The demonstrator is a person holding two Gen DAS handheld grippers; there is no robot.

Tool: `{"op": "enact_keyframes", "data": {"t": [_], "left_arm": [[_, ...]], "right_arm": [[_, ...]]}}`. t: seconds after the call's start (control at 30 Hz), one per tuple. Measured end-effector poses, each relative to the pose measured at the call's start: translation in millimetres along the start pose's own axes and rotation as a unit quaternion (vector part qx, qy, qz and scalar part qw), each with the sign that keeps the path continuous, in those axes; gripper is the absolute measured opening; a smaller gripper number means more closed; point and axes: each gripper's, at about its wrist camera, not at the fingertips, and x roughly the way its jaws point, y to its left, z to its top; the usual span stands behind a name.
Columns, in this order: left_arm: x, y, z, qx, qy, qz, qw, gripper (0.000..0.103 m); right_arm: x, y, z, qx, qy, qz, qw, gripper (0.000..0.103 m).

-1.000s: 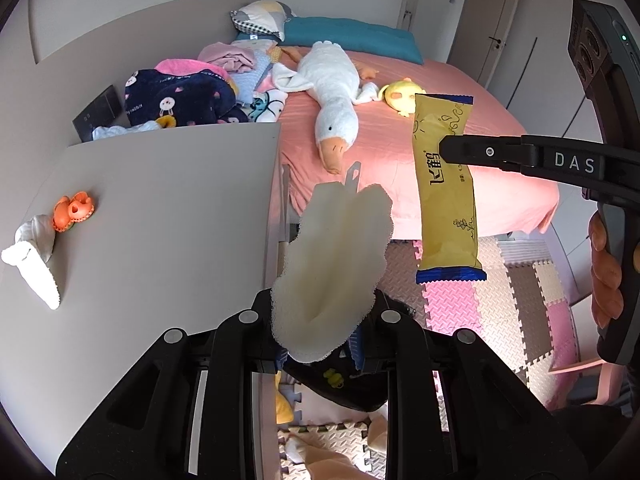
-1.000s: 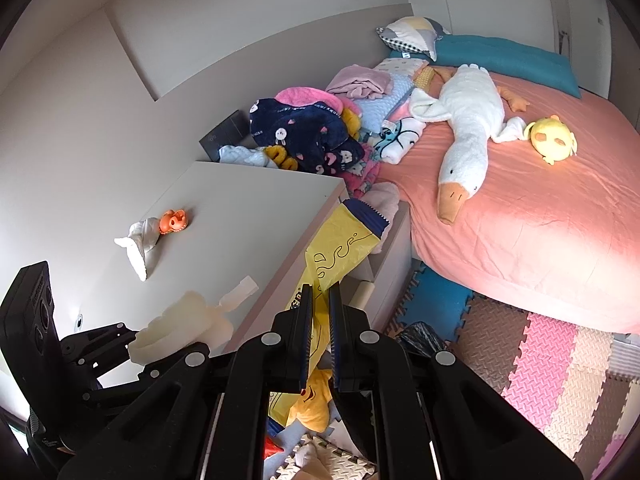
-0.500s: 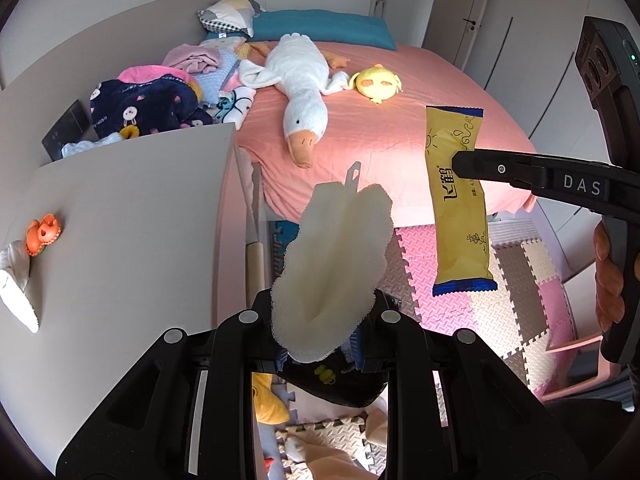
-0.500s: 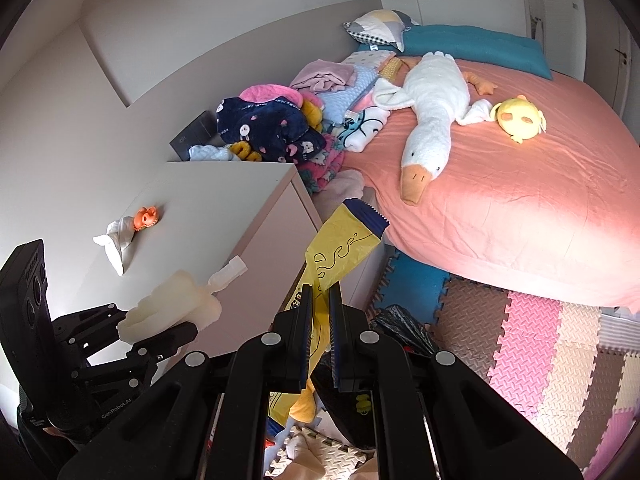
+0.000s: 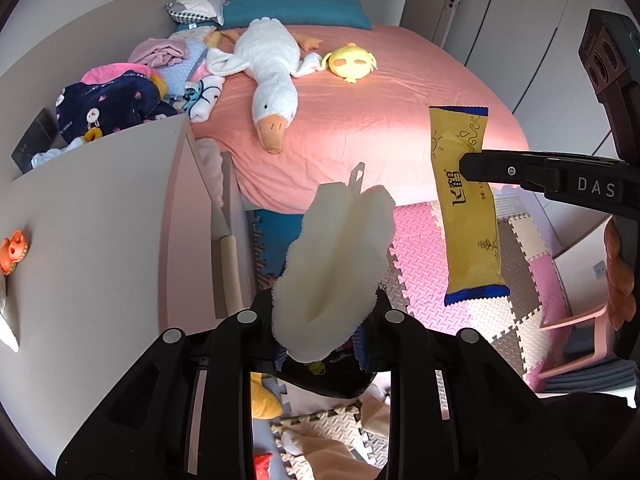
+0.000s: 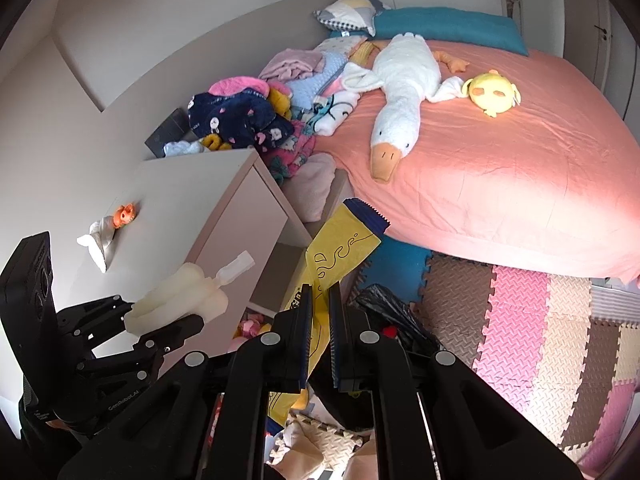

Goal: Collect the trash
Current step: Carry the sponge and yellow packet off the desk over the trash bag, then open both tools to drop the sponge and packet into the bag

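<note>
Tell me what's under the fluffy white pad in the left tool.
A black trash bag sits open below the fluffy white pad, small yellow scraps visible inside. The pad and the left tool cover most of its contents.

Pink-sheeted bed [image 5: 392,120]: long white plush goose [image 5: 269,68] lying lengthwise mid-bed, round yellow plush chick [image 5: 350,62] just beside it, teal pillow [image 5: 296,10] at head edge, heap of clothes [image 5: 120,96] along wall-side edge. Grey cabinet top [image 5: 92,216]: small orange toy [image 5: 13,250] near its outer edge. Pink and beige foam floor mats [image 6: 540,320] below bed.

Pink bed [image 5: 400,120], goose plush [image 5: 272,76], duck plush [image 5: 351,62]
</note>
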Motion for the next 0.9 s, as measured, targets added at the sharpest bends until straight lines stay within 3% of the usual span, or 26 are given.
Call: {"op": "enact_keyframes", "data": {"t": [0.03,0.07,0.1,0.13,0.43,0.9], "left_arm": [[4,0,0,0.001,0.008,0.012,0.9999,0.059],[6,1,1,-0.001,0.009,0.031,0.9995,0.096],[5,2,-1,-0.004,0.001,0.047,0.9989,0.096],[5,4,-1,-0.006,0.000,0.052,0.9986,0.097],[-2,29,-9,-0.043,0.006,0.066,0.9969,0.097],[-14,55,-33,-0.087,0.010,0.090,0.9920,0.097]], "right_arm": [[3,-2,0,0.003,0.010,-0.002,1.000,0.019],[5,-4,0,0.010,0.011,-0.017,1.000,0.047],[4,-7,-1,0.014,0.005,-0.030,0.999,0.058],[1,-8,-2,0.017,-0.007,-0.036,0.999,0.062],[3,-12,-3,0.027,-0.012,-0.028,0.999,0.062],[25,26,3,-0.009,0.010,0.006,1.000,0.064]]}}
